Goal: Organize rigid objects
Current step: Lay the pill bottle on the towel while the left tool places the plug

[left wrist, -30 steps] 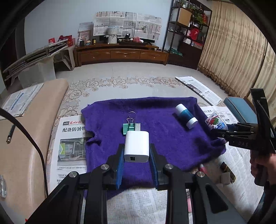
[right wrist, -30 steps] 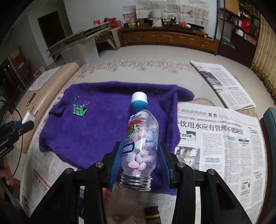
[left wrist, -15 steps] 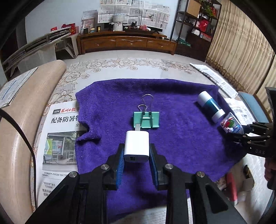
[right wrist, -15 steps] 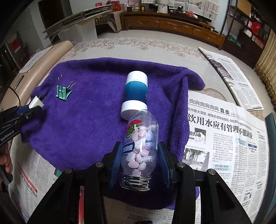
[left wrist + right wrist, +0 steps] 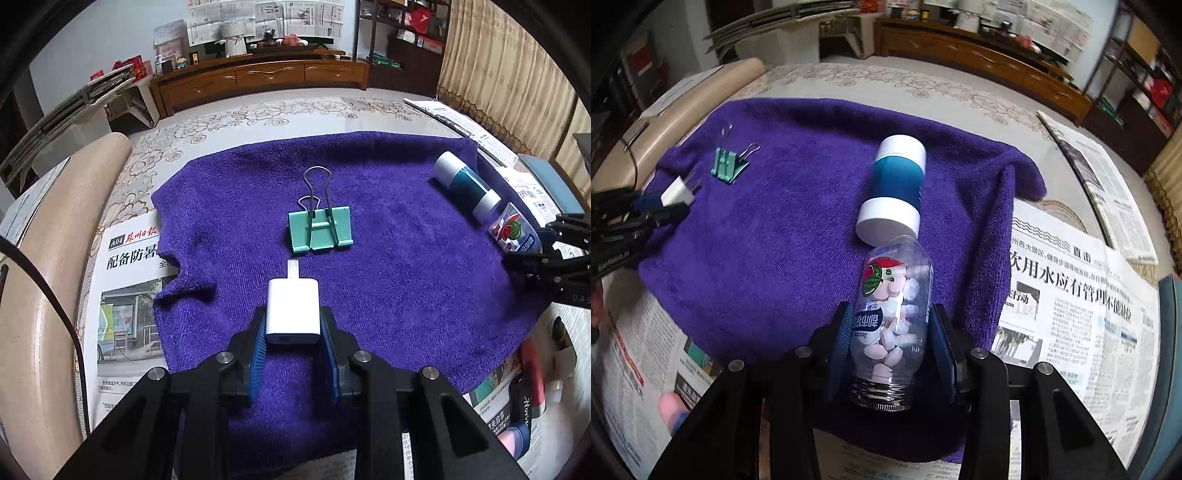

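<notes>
A big purple towel (image 5: 406, 258) lies on newspapers, a teal tube (image 5: 897, 184) rests on it at 12 o'clock from the right tongs (image 5: 890, 339) clamped on a clear candy bottle (image 5: 892, 317), and the left tongs (image 5: 293, 332) pinch a white charger (image 5: 293, 310) with a green clip (image 5: 319, 229) at 12 o'clock.

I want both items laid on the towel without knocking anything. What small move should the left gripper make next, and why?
Probably lower the left gripper a little further and set the white charger on the bare purple towel. Its prongs point at the green binder clip, so stopping short of the clip avoids a bump.
</notes>
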Demonstrator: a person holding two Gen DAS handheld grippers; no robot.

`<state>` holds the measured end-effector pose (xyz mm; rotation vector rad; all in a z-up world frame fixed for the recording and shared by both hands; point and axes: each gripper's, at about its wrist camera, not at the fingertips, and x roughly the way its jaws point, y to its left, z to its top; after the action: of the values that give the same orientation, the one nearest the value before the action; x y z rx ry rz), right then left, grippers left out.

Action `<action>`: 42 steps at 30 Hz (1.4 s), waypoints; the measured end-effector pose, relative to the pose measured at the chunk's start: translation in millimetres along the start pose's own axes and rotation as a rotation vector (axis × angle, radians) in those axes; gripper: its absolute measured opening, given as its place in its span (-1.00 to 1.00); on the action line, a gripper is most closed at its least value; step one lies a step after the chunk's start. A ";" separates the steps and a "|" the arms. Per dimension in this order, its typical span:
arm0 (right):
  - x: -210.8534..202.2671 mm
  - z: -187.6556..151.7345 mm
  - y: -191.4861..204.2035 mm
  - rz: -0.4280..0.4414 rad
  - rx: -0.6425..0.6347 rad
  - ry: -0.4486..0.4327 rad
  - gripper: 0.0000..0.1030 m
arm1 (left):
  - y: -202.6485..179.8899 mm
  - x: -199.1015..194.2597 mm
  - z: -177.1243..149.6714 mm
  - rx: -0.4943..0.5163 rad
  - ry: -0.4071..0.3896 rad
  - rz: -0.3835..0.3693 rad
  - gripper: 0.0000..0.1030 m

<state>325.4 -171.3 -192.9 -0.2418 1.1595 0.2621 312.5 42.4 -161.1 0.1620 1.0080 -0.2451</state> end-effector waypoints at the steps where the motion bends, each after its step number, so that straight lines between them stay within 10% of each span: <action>1: -0.3 0.0 -0.7 0.007 -0.006 0.003 -0.18 | -0.2 0.1 0.2 0.005 0.004 0.003 -0.46; 13: -2.6 2.8 -6.7 0.068 -0.098 0.031 -0.09 | -0.3 2.0 4.5 0.056 0.052 0.047 -0.02; 15: -3.8 3.2 -6.8 0.076 -0.098 0.040 -0.04 | -5.3 2.5 4.2 0.070 0.064 -0.020 0.61; 18: -14.2 3.0 -5.9 0.078 -0.082 0.035 0.21 | -19.2 -2.0 3.2 0.096 0.056 0.010 1.00; 20: -25.2 2.1 -2.0 0.058 -0.104 -0.002 0.66 | -24.7 -8.8 3.4 0.114 0.045 0.037 1.00; 28: -72.3 -14.6 -4.9 0.035 -0.026 -0.080 0.99 | -35.5 -46.5 -6.9 0.079 0.026 0.066 1.00; 42: -122.6 -118.7 -57.2 0.055 0.341 -0.214 1.00 | -103.9 -68.2 -83.8 0.036 0.009 -0.099 1.00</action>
<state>195.1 -273.0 -121.8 0.1159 0.9808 0.1311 180.7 -28.0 -149.2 0.1457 1.0221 -0.3532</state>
